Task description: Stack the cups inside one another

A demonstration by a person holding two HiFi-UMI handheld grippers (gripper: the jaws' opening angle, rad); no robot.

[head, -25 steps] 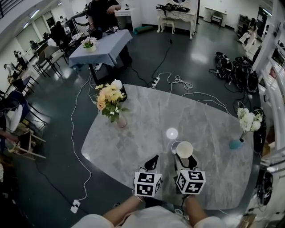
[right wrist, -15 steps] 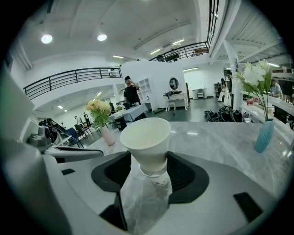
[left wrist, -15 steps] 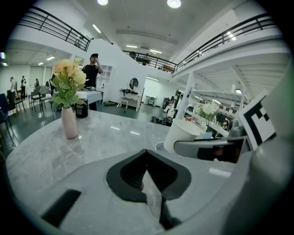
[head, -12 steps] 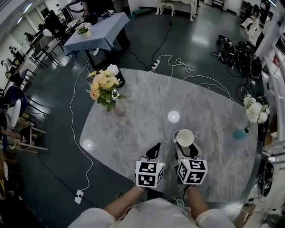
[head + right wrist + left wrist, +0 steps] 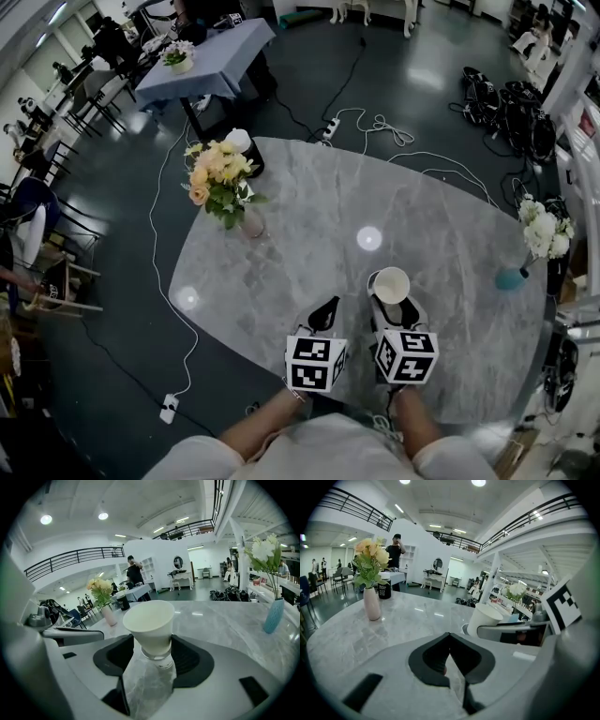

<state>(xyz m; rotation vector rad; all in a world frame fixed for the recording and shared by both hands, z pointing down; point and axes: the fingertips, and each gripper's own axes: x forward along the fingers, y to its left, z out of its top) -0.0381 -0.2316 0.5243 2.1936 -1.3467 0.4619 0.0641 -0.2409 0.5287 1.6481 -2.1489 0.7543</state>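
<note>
A white paper cup stands upright on the marble table, and my right gripper is shut on its lower part. In the right gripper view the cup fills the gap between the black pads. A pale ring shows at its base; I cannot tell what that ring is. My left gripper sits just left of the right one, shut and empty, its tips meeting in the left gripper view. The cup shows there to the right.
A pink vase of yellow and peach flowers stands at the table's far left, with a dark jar behind it. A blue vase of white flowers stands at the right edge. Cables lie on the floor beyond the table.
The head view has shifted, so the table sits higher in the picture. Both grippers and the cup keep about the same places on the table.
</note>
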